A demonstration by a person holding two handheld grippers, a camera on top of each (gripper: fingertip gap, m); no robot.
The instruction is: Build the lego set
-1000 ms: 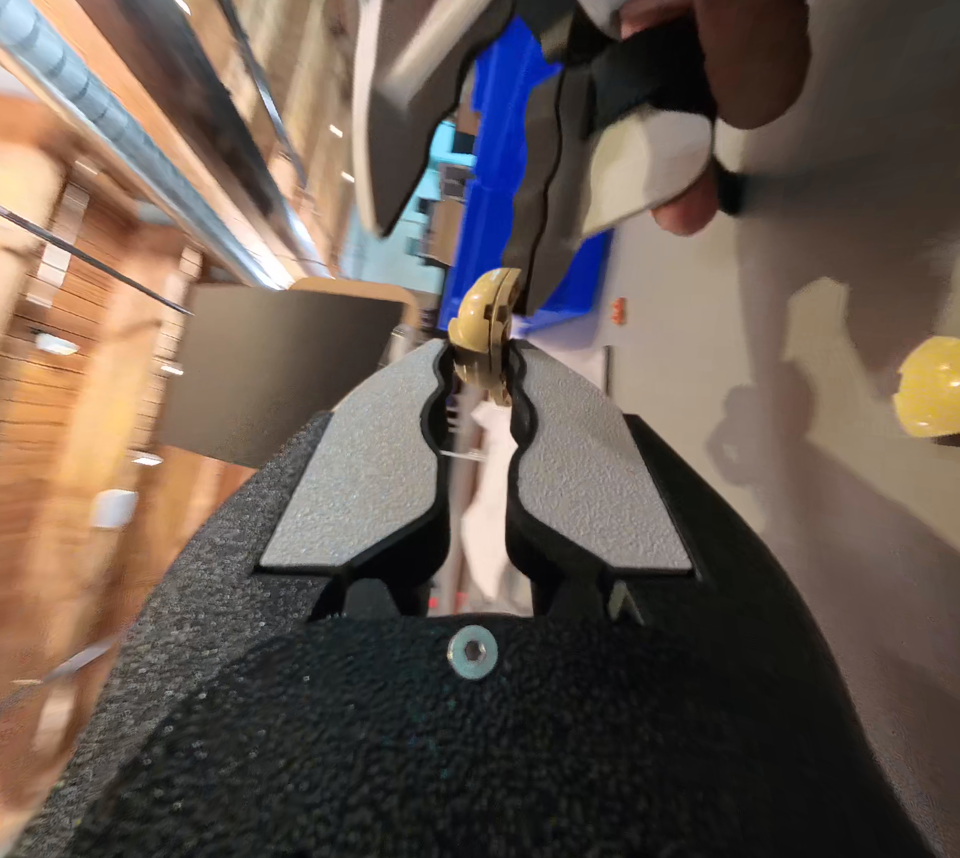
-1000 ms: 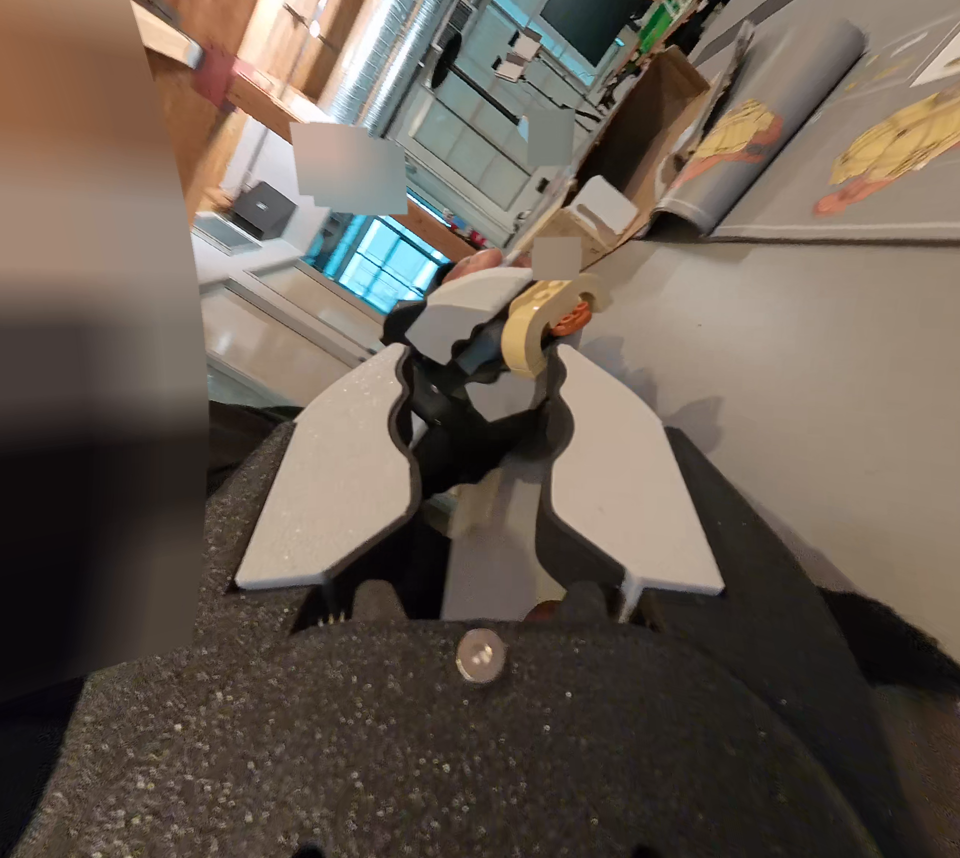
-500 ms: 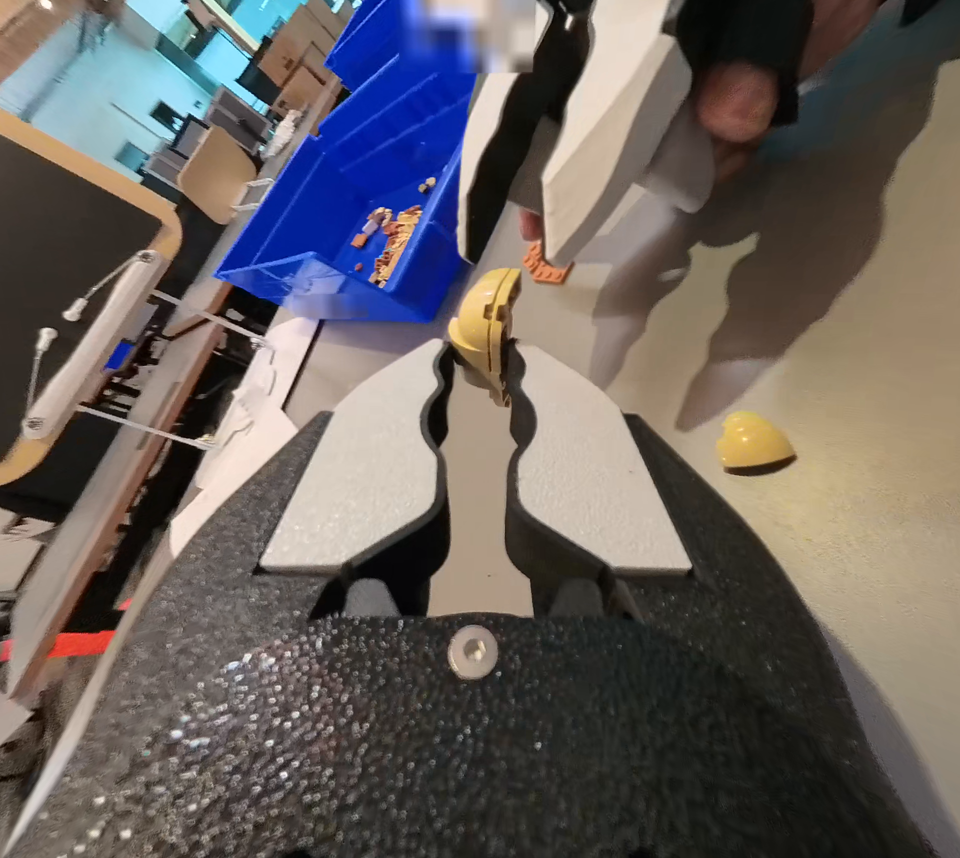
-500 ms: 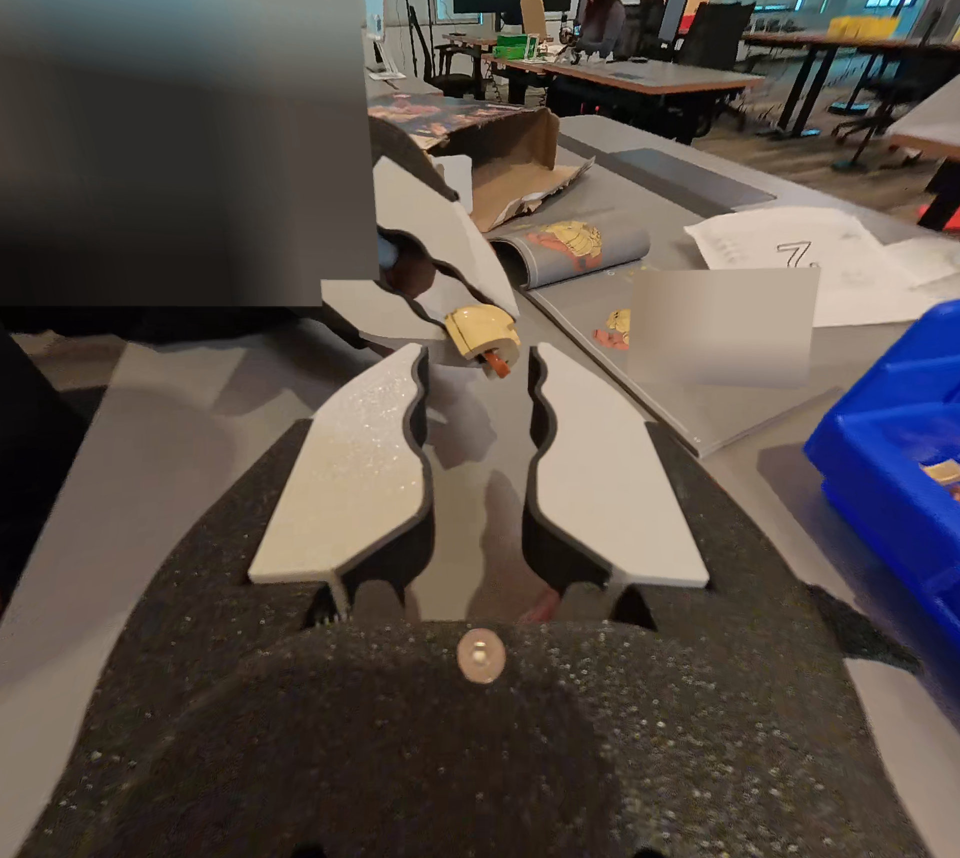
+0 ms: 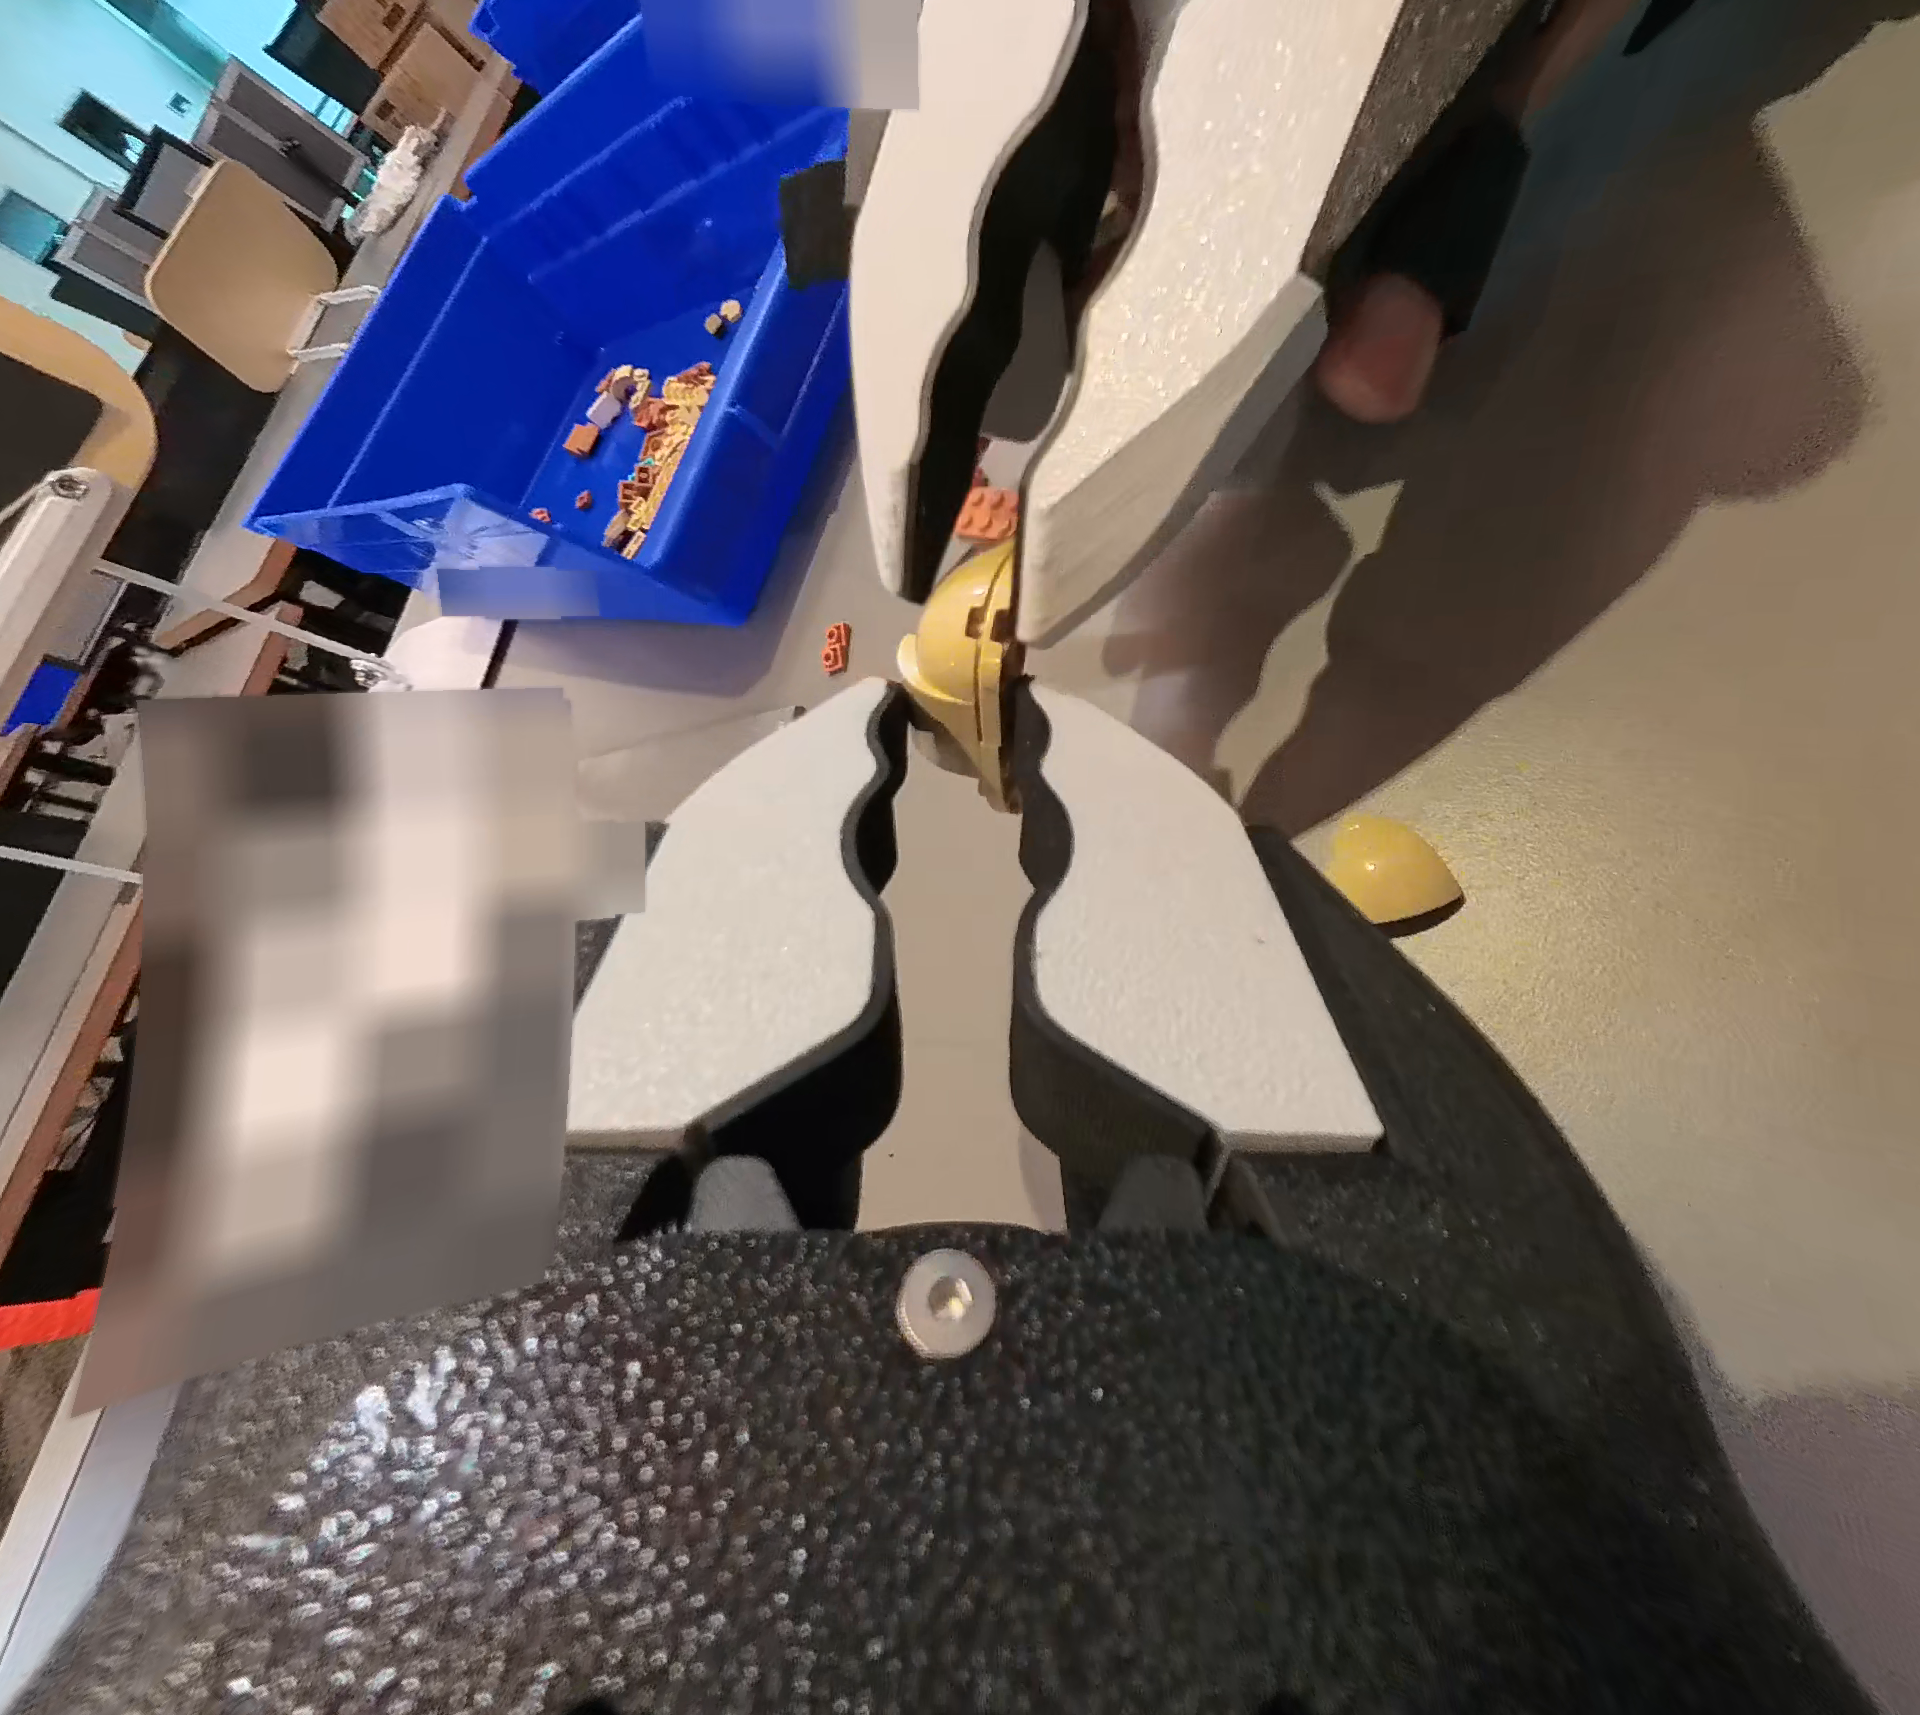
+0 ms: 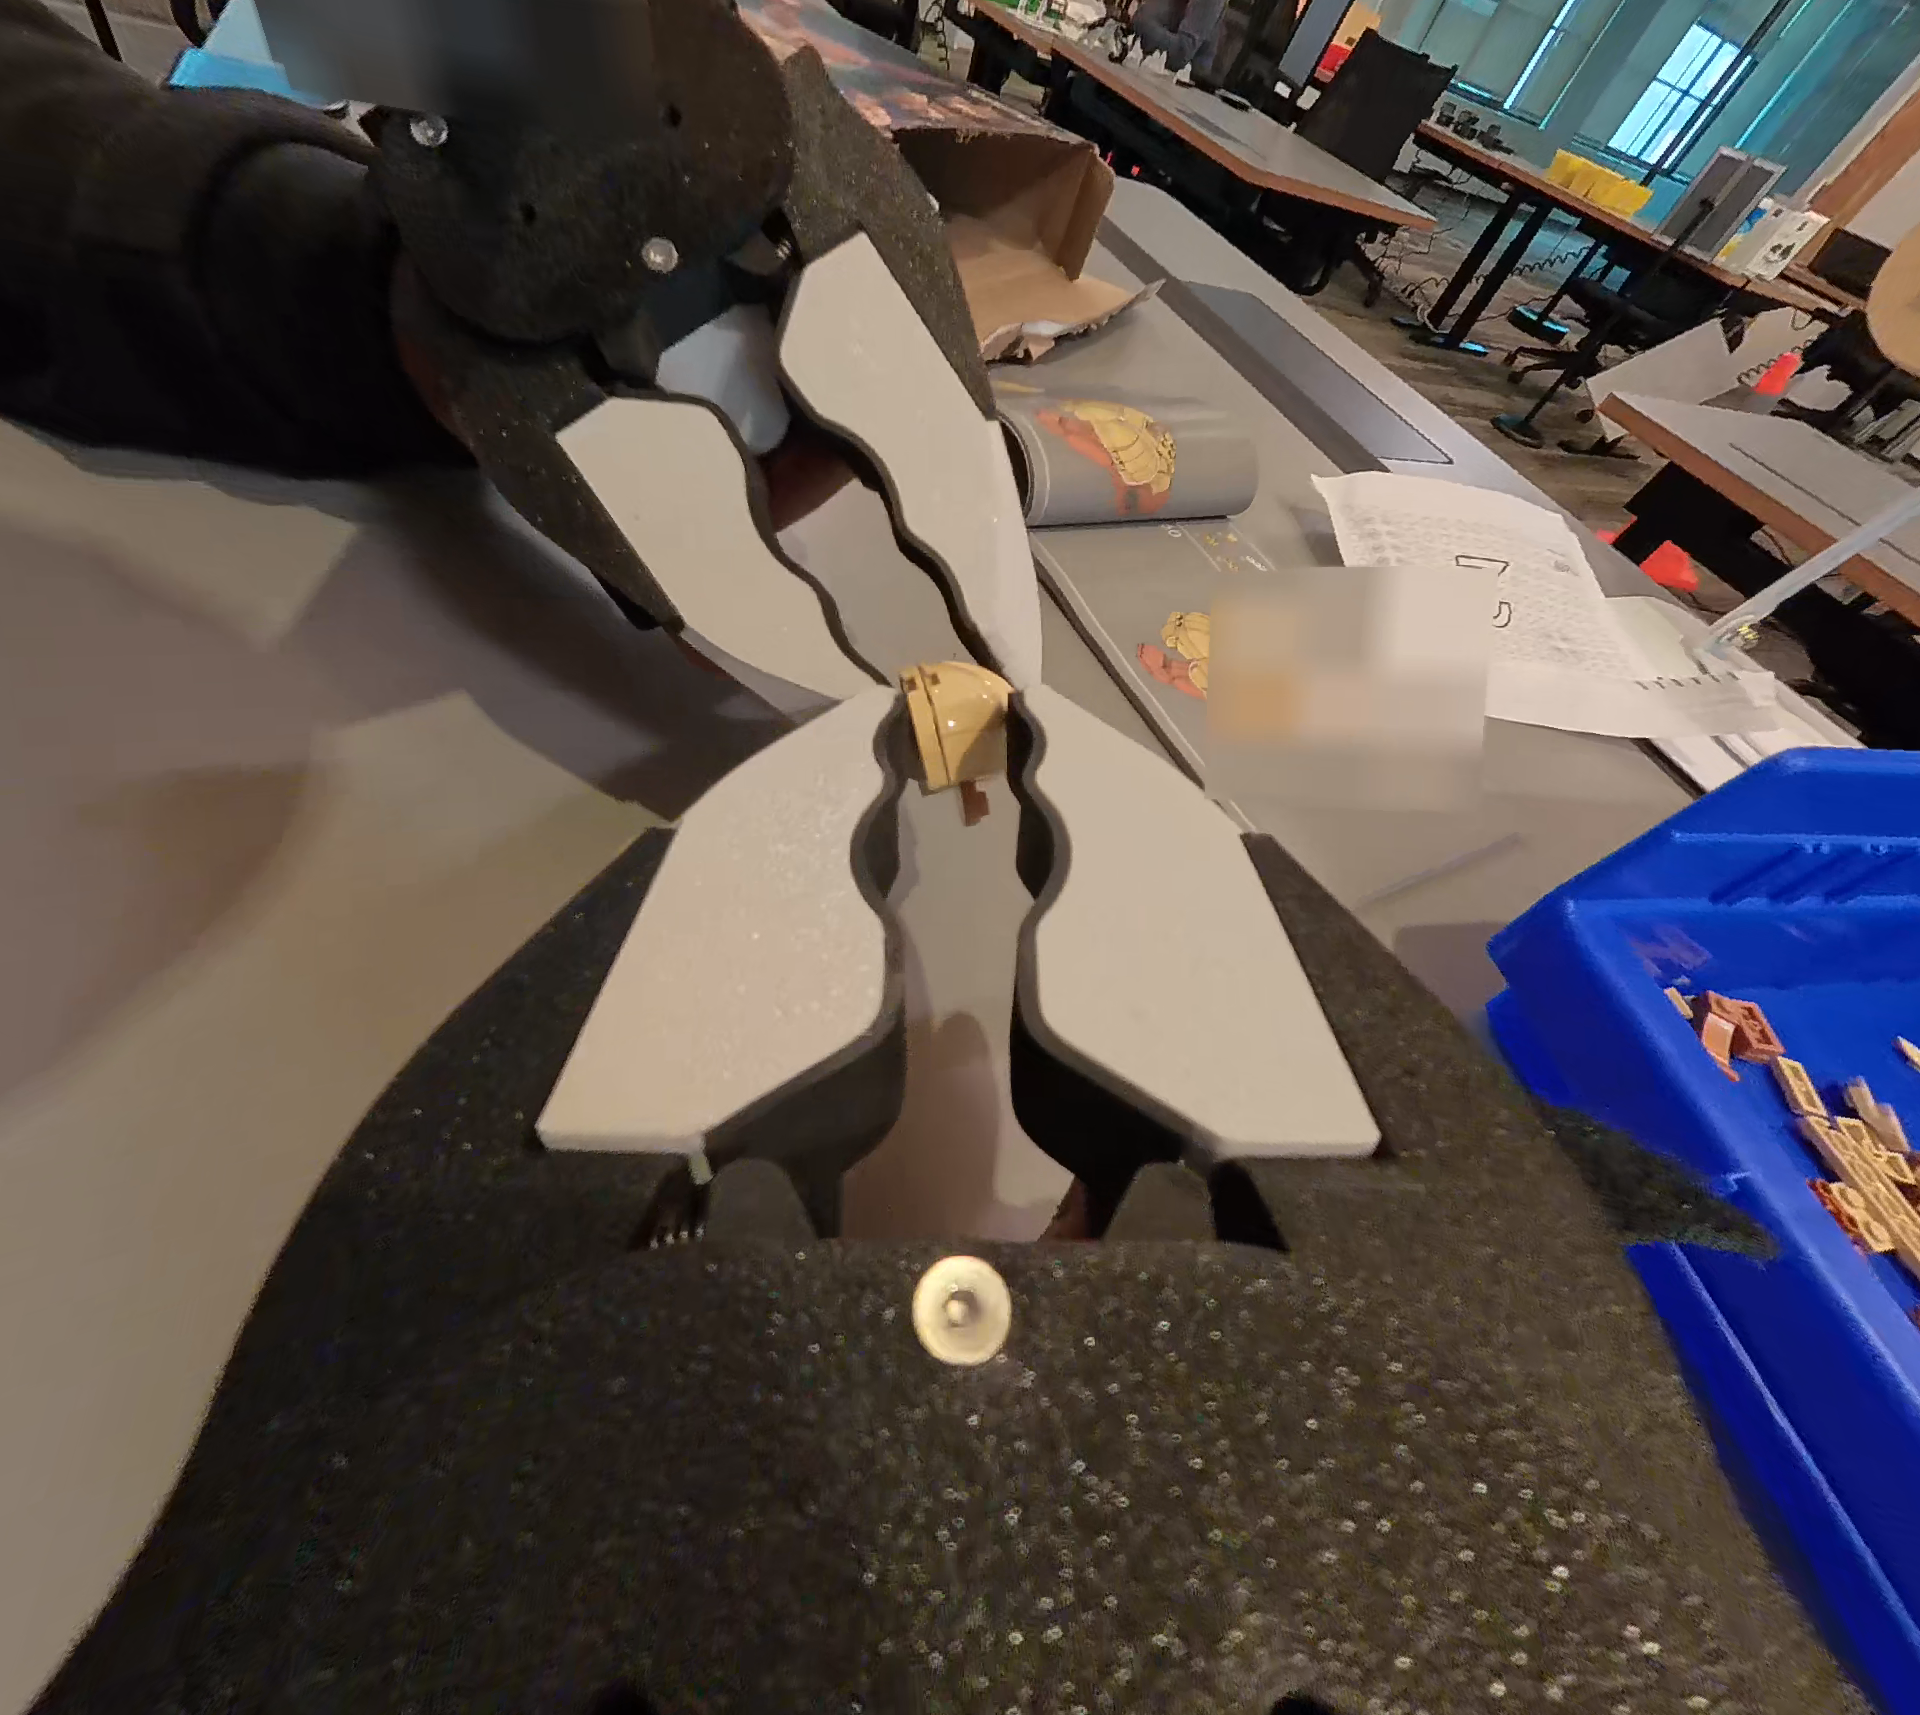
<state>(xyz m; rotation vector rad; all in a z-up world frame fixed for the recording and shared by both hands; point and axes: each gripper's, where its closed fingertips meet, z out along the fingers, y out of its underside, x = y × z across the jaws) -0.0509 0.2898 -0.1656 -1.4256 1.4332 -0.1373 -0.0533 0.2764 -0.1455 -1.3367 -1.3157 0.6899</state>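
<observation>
Closest in, the left claw [image 5: 961, 715] is clenched on a tan, dome-shaped lego assembly [image 5: 961, 668], held above the grey tabletop [image 5: 1610, 990]. From the far side of that assembly the right claw [image 5: 966, 595] meets it tip to tip, its fingers also pinching the piece; in the right wrist view the right claw [image 6: 951, 730] grips the same tan assembly [image 6: 951, 725], with a small brown part showing beneath it. Just beside the assembly, a loose pale-yellow rounded lego shell [image 5: 1392, 870] lies on the tabletop. Beyond the assembly sit a small orange lego plate [image 5: 836, 649] and, farther off, a blue plastic bin [image 5: 468, 408] holding loose brown and tan bricks. An open grey instruction booklet [image 6: 1132, 460] lies behind the assembly.
</observation>
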